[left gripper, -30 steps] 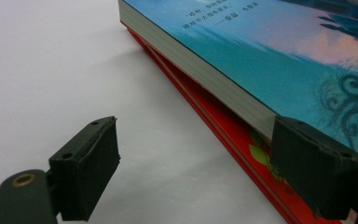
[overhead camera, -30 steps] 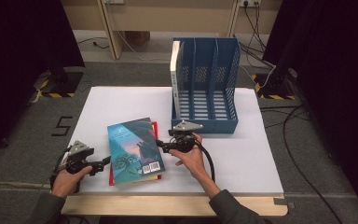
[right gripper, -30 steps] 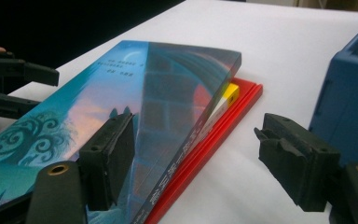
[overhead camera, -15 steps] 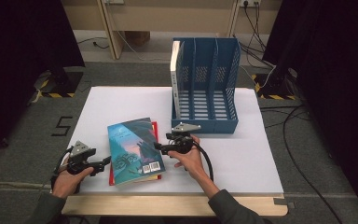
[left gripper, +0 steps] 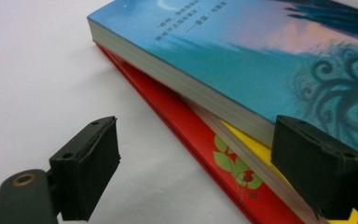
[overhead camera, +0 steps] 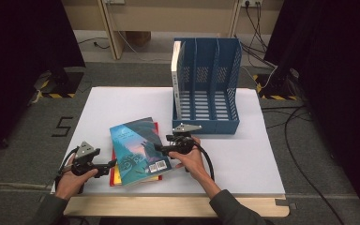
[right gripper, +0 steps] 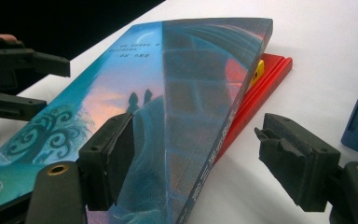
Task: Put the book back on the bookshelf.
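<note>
1. Two grippers work at the near edge of the white table (overhead camera: 262,154). The landmark is the blue book (overhead camera: 139,151), which lies flat near that edge, on top of a stack.
2. The left gripper (overhead camera: 107,166) sits just left of the blue book's near-left corner. Its jaws have just been opening and now stand apart; in the left gripper view one pad is over the bare table and the other is at the stack's edge, with the page edges of the blue book (left gripper: 242,60) between them and no pad pressing.
3. The right gripper (overhead camera: 161,149) is at the blue book's right edge. Its jaws stand wide, straddling the spine of the blue book (right gripper: 182,107) without clamping it.
4. I count three books in the stack: the blue one, a yellow book (left gripper: 256,154) under it, and a red book (left gripper: 177,121) at the bottom.
5. Beyond the blue book, to its far right, stands one blue file rack (overhead camera: 206,93) with three compartments.
6. One white book (overhead camera: 175,61) stands upright against the rack's left wall.
</note>
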Tool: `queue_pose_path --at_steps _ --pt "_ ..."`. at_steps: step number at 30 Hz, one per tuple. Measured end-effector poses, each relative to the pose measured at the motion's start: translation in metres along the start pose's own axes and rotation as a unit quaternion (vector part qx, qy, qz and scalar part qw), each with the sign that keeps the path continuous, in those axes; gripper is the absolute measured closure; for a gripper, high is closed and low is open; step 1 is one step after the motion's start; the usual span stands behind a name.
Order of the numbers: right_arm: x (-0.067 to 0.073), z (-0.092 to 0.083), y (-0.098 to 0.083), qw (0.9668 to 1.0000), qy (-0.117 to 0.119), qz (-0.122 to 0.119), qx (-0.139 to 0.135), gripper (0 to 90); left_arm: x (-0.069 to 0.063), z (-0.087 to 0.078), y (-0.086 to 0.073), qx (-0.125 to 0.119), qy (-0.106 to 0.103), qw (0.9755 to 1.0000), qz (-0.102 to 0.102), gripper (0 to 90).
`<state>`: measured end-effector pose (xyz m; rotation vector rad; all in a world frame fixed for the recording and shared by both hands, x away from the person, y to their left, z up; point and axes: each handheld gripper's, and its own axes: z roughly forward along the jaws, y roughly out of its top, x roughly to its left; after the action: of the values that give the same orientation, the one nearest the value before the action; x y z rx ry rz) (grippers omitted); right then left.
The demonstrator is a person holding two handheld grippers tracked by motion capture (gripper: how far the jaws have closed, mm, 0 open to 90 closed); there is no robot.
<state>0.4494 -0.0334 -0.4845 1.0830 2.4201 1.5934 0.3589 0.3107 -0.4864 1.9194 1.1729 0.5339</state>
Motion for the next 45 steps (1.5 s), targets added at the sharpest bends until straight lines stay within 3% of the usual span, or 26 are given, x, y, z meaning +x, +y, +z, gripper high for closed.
queue_pose_path --at_steps 6,9,12,14,21,29,34,41,45 --pt "-0.002 0.004 -0.001 1.0000 0.004 0.003 0.006 26.7 0.002 0.005 -0.003 0.020 0.014 0.9997 0.010 15.0" --pt "-0.003 0.007 -0.002 0.9999 0.009 0.007 0.011 26.3 0.004 0.007 -0.004 0.025 0.012 0.9996 0.006 14.9" --pt "-0.005 0.009 -0.003 0.9993 0.025 0.025 0.008 26.3 0.004 0.006 -0.004 0.025 0.012 0.9996 0.006 15.0" --pt "-0.006 0.011 -0.003 0.9995 0.021 0.020 0.011 26.3 0.005 0.006 -0.004 0.024 0.012 0.9996 0.004 15.0" --pt "-0.009 0.019 -0.005 0.9982 0.038 0.044 0.016 25.6 0.002 0.004 -0.002 0.006 0.012 0.9999 -0.003 15.3" --pt "-0.007 0.026 -0.007 0.9963 0.059 0.060 0.021 25.3 0.001 0.001 -0.001 0.007 -0.001 0.9999 -0.007 17.6" --pt "-0.008 0.030 -0.008 0.9938 0.072 0.083 0.021 25.7 0.002 0.001 -0.001 0.007 -0.003 0.9999 -0.009 17.6" --pt "-0.004 0.029 -0.004 0.9954 0.059 0.070 0.028 26.0 0.005 0.002 -0.002 0.008 -0.015 0.9997 -0.016 17.0" --pt "0.001 0.026 0.001 0.9978 0.046 0.039 0.025 30.5 0.006 0.003 -0.003 0.009 -0.018 0.9996 -0.019 15.5"
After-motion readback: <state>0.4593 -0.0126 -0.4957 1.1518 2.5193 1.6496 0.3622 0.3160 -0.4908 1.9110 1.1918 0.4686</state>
